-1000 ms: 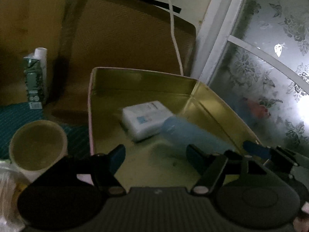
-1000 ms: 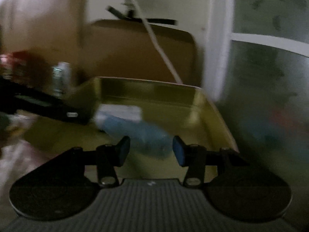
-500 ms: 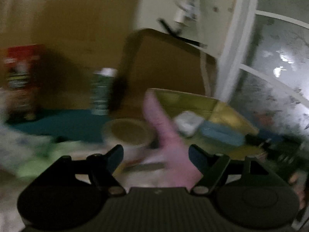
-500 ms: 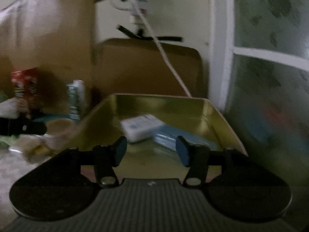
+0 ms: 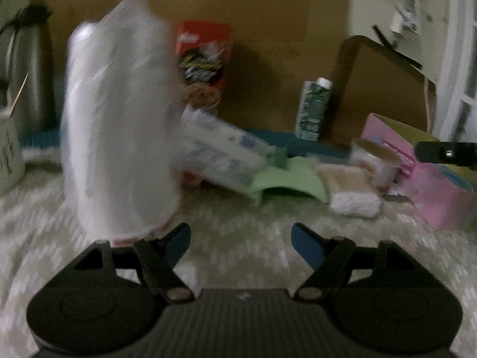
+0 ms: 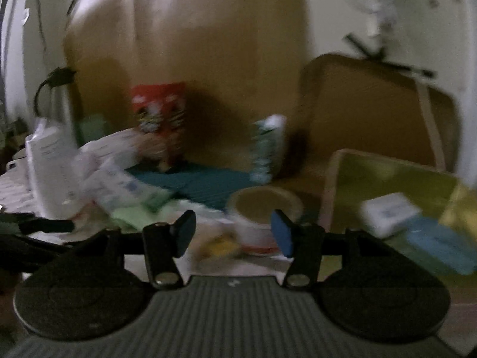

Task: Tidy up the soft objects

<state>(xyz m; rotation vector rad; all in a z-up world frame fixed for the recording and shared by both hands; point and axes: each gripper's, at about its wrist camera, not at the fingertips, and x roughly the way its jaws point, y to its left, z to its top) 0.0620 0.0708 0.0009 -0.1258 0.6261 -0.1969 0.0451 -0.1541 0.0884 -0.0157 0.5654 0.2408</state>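
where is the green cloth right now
In the left wrist view the green cloth lies mid-right on the tabletop, between the tilted tissue pack and the beige sponge.

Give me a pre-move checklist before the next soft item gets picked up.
1. Left gripper empty, fingers apart: ok.
2. Right gripper empty, fingers apart: ok.
3. Gold tin open, with room beside the white pack and blue pack: ok.
4. Soft items still outside the tin: green cloth and white-and-tan sponge: not ok.
5. Path ahead of left gripper clear: not ok, tall white plastic-wrapped roll stands close on its left.
6. Sharp view of targets: not ok, both views blurred.
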